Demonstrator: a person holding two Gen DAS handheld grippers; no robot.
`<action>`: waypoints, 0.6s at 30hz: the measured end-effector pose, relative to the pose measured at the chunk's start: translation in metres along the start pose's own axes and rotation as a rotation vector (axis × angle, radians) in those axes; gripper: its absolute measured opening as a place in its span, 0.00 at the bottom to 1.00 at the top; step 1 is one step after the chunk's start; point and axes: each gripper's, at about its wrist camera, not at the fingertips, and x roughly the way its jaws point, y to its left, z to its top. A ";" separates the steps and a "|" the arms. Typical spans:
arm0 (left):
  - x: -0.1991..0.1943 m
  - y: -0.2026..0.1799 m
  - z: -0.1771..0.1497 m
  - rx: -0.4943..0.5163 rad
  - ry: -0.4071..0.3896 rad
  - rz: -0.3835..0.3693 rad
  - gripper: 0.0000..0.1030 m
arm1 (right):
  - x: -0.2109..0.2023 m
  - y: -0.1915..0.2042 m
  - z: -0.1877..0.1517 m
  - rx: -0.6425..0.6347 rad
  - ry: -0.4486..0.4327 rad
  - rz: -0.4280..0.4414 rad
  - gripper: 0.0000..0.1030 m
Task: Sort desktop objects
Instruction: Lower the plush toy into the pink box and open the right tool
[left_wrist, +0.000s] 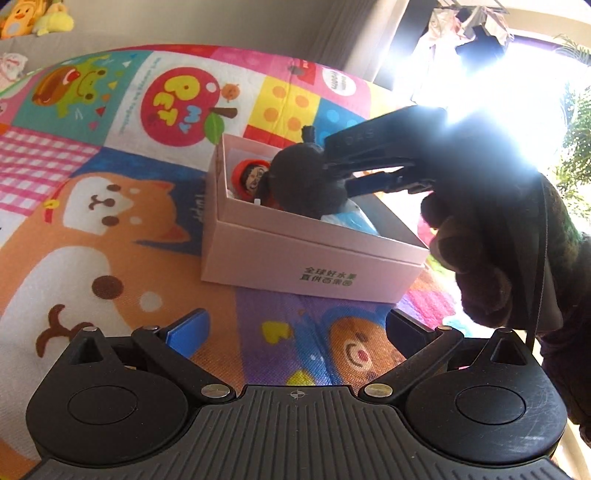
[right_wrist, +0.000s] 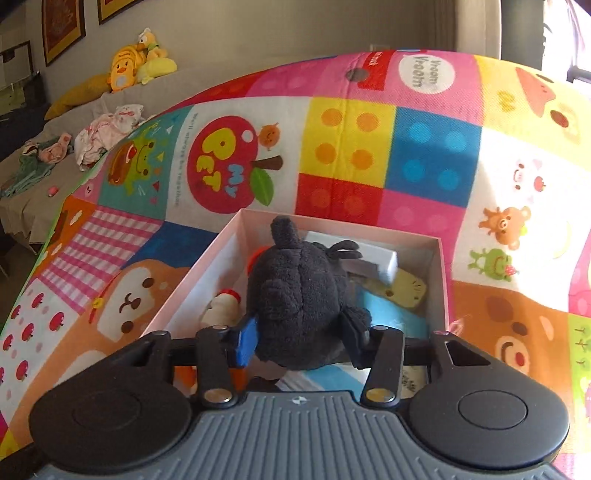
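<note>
R gripper (right_wrist: 301, 341) closed on black plush (right_wrist: 299, 302), pads pinching sides, over box (right_wrist: 441, 280) near edge. L gripper (left_wrist: 295, 328) wide open, empty, near box front. Risk: plush sits atop contents, may roll out on release.

Right gripper (right_wrist: 301, 341): blue-padded fingers (right_wrist: 247, 341) closed against the sides of a black plush toy (right_wrist: 301, 295), held over an open pink box (right_wrist: 441, 280). Box contents: a silver block (right_wrist: 373, 258), a yellow tag (right_wrist: 402, 290), a blue packet (right_wrist: 391, 310), a small red-and-white figure (right_wrist: 221, 304) (partly hidden). Box rests on a cartoon-print cloth (right_wrist: 369, 147).
</note>
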 end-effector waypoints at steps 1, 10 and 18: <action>0.000 0.001 0.000 -0.003 0.001 0.000 1.00 | 0.004 0.008 -0.001 -0.012 -0.004 -0.004 0.46; 0.001 0.003 0.000 -0.020 0.010 -0.006 1.00 | -0.020 0.012 -0.015 -0.068 0.004 0.033 0.57; 0.004 0.002 0.002 -0.005 0.021 0.042 1.00 | -0.092 -0.033 -0.076 0.032 -0.097 -0.045 0.89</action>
